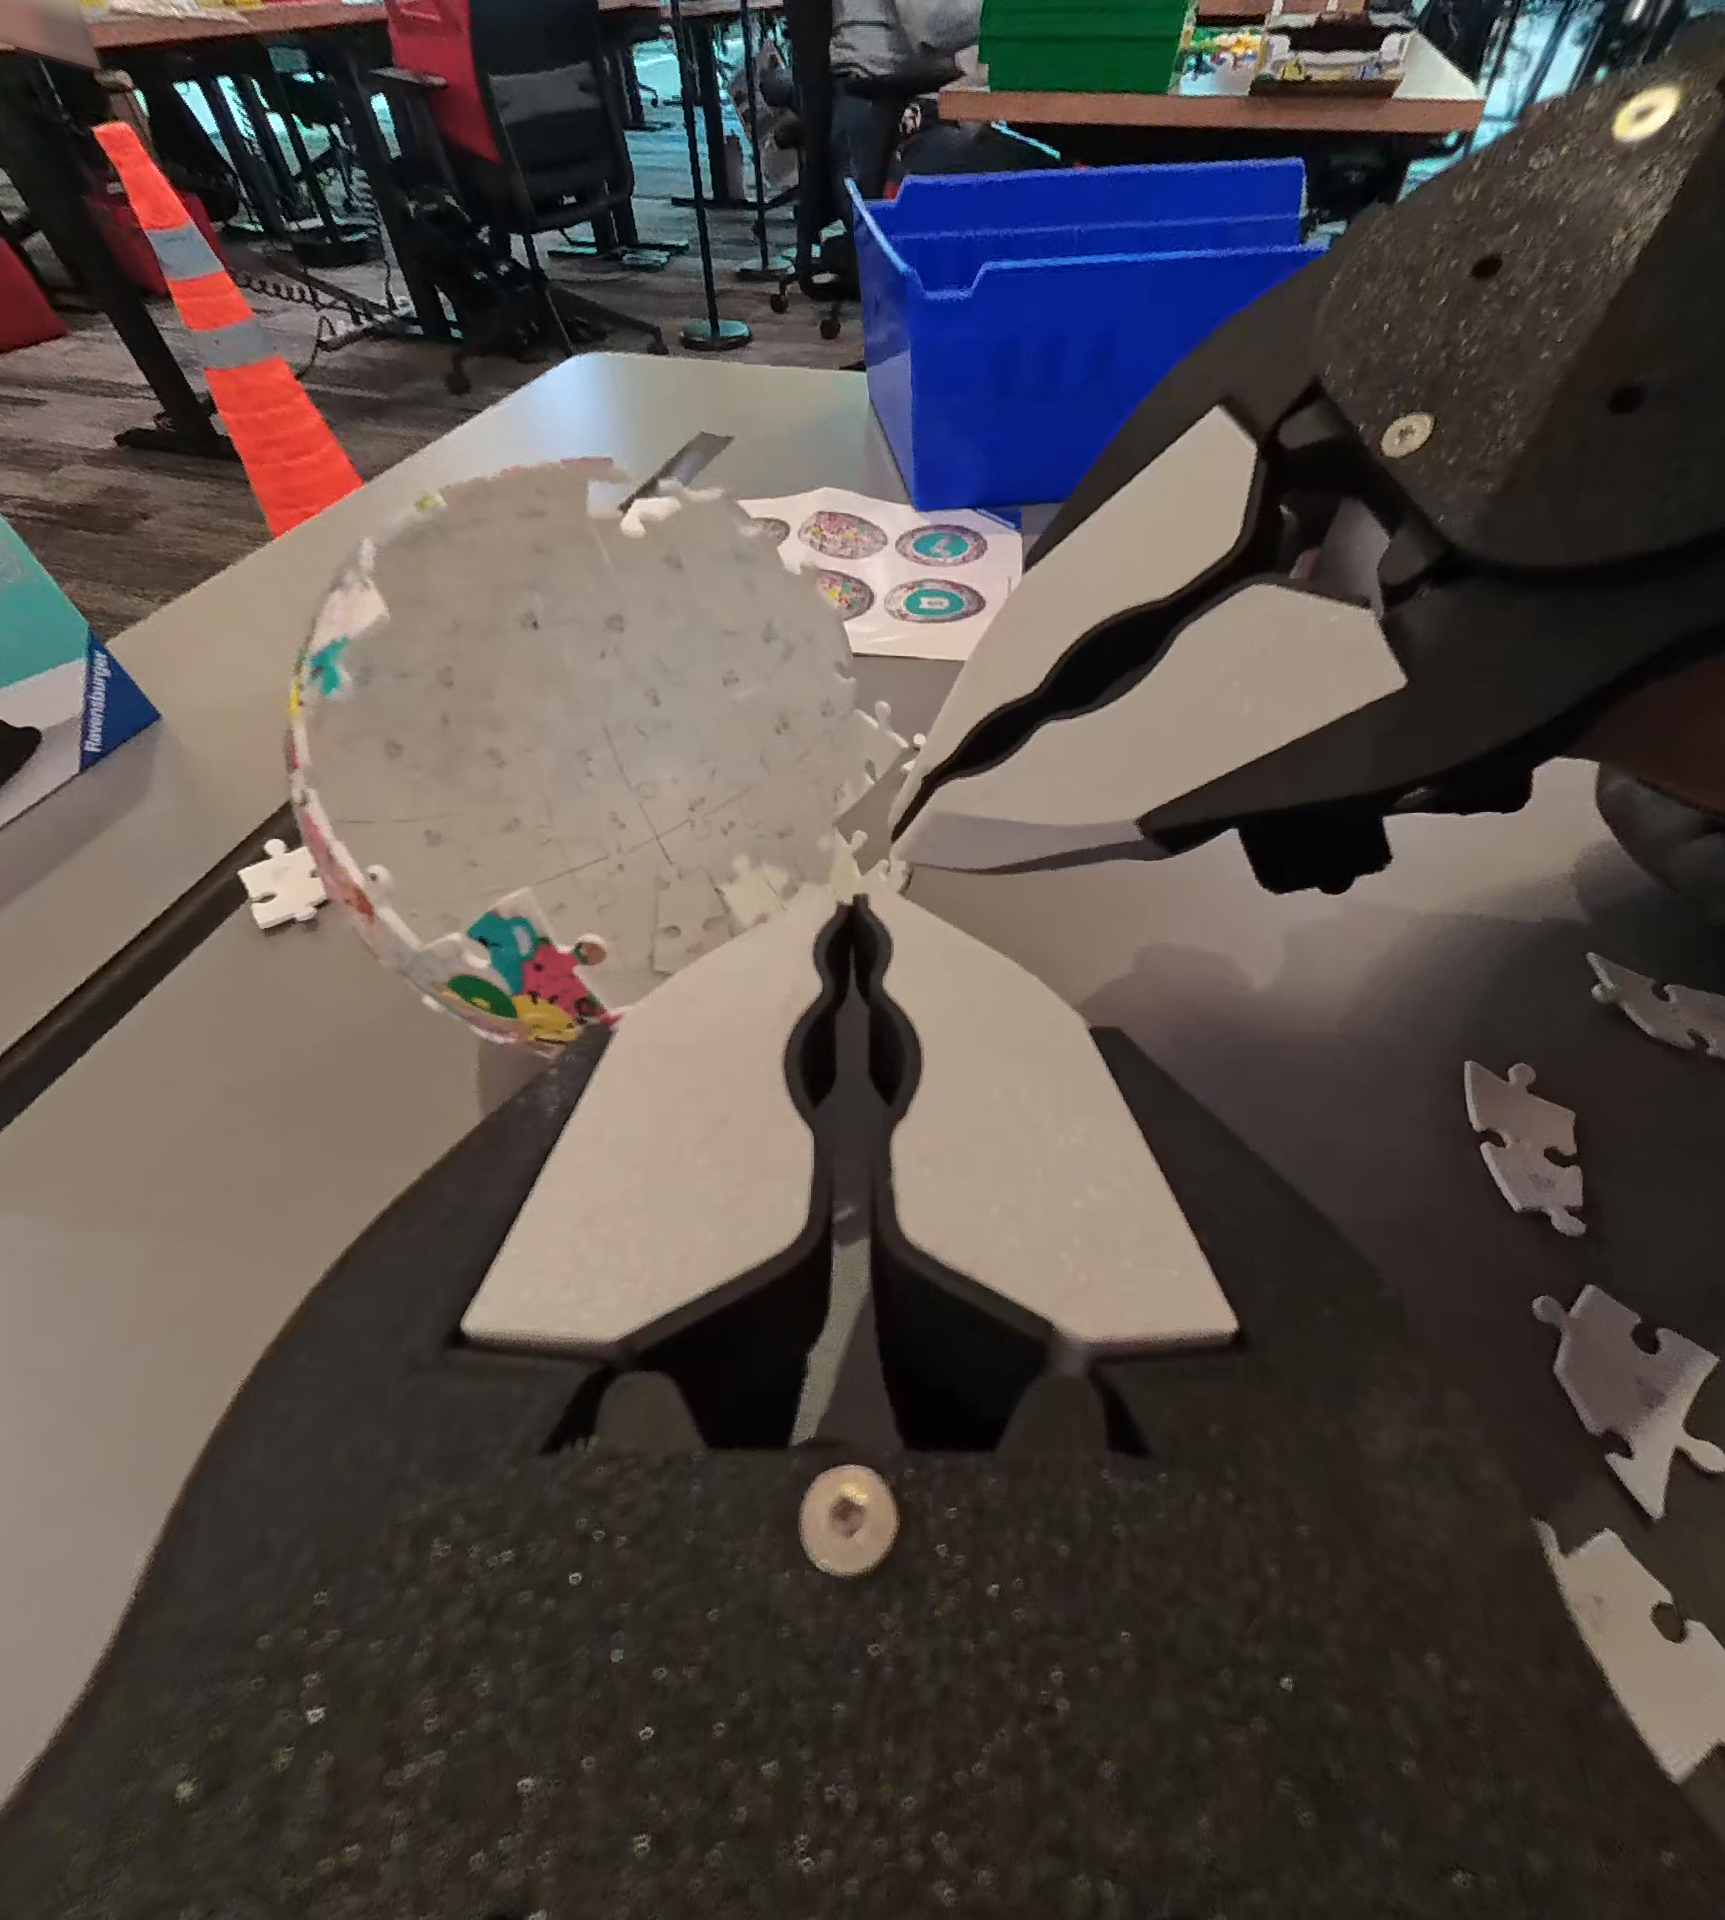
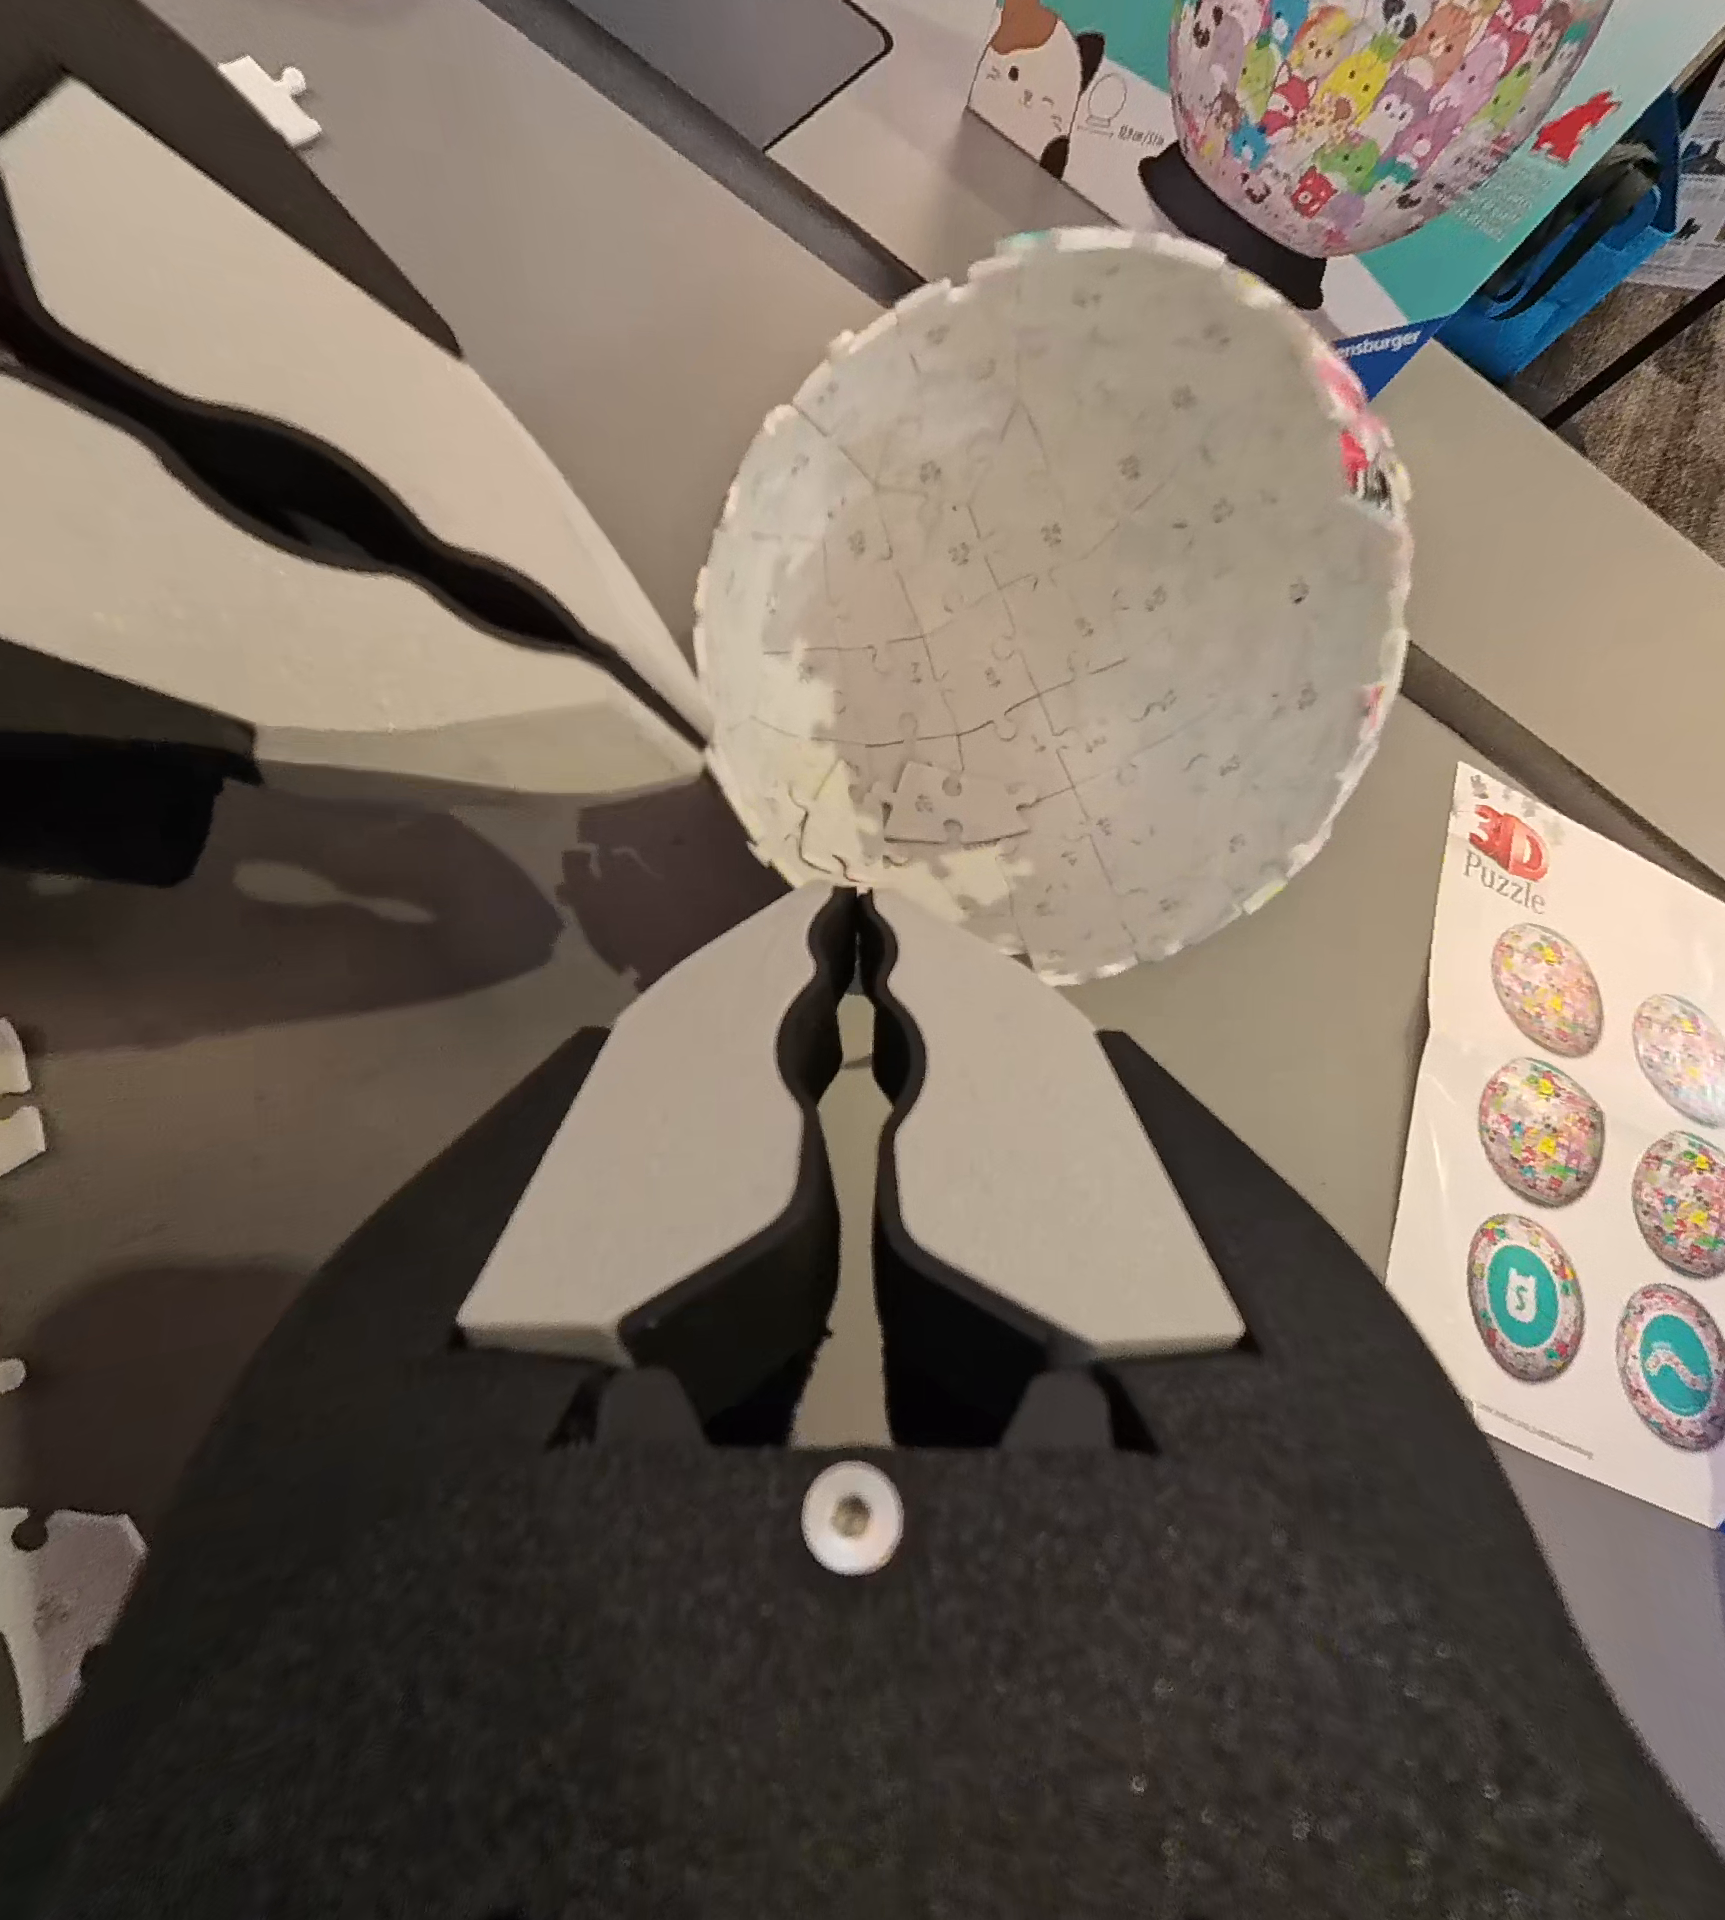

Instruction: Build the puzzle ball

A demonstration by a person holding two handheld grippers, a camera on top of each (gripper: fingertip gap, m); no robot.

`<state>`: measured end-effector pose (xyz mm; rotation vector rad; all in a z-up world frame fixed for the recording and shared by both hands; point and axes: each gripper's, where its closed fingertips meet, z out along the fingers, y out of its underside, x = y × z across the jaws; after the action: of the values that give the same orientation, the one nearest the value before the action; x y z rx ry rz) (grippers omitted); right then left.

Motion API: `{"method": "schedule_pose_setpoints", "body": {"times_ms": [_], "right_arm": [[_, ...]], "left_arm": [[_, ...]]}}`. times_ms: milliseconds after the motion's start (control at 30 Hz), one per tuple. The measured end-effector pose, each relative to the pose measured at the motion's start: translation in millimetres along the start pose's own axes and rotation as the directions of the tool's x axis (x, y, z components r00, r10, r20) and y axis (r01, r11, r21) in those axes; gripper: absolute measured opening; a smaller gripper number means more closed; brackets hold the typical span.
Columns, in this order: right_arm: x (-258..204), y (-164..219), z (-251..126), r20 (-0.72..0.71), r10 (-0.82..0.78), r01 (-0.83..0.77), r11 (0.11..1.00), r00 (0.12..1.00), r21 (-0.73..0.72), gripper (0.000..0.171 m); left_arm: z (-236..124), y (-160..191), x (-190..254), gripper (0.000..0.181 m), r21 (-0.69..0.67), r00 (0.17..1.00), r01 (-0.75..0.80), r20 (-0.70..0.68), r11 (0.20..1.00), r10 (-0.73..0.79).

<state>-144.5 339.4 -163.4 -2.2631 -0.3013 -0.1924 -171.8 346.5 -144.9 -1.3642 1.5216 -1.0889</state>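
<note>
1. Where both wrist views meet, the half-built puzzle ball [image 1: 577,727] is held above the grey table [image 1: 110,1299], open side toward the cameras, white inside showing, coloured print along its outer edge.
2. Left gripper [image 1: 853,906]: fingers pressed together at the tips, pinching the ball's lower rim. Grasp looks firm; the exact contact is partly hidden by the finger ends.
3. Right gripper [image 2: 856,902]: fingers likewise drawn together at the tips, clamped on the rim of the shell just beside the left gripper's hold. In the left wrist view it enters from the upper right, tips at the jagged rim.
4. One piece near the pinch point sits slightly raised from the inner surface in the right wrist view; whether it is seated I cannot tell.
5. Loose puzzle pieces [image 1: 1627,1382] lie white side up in a row on the table to the right of the left gripper; another single piece [image 1: 283,883] lies beside the ball's lower left.
6. Instruction sheet [image 2: 1606,1174] with pictured balls lies flat on the table, near a blue bin [image 1: 1076,332].
7. Puzzle box [image 2: 1357,135] stands at the table's far side.
8. Orange cone [image 1: 224,332] stands on the floor beyond the table.
</note>
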Motion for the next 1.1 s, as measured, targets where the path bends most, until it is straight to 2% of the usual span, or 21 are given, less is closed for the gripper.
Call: {"method": "schedule_pose_setpoints", "body": {"times_ms": [367,1100], "right_arm": [[-5.5,-4.9,-3.9,-0.037,-0.082,0.082,0.996,0.996,0.018,0.0],[-9.5,1.0,4.6,-0.021,-0.08,0.08,0.997,0.997,-0.004,0.0]], "left_arm": [[3.9,2.8,-5.6,0.0,-0.014,0.999,0.015,0.033,1.0,-0.015],[8.7,10.1,-2.3,0.0,-0.058,0.999,-0.019,0.037,0.998,0.021]]}}
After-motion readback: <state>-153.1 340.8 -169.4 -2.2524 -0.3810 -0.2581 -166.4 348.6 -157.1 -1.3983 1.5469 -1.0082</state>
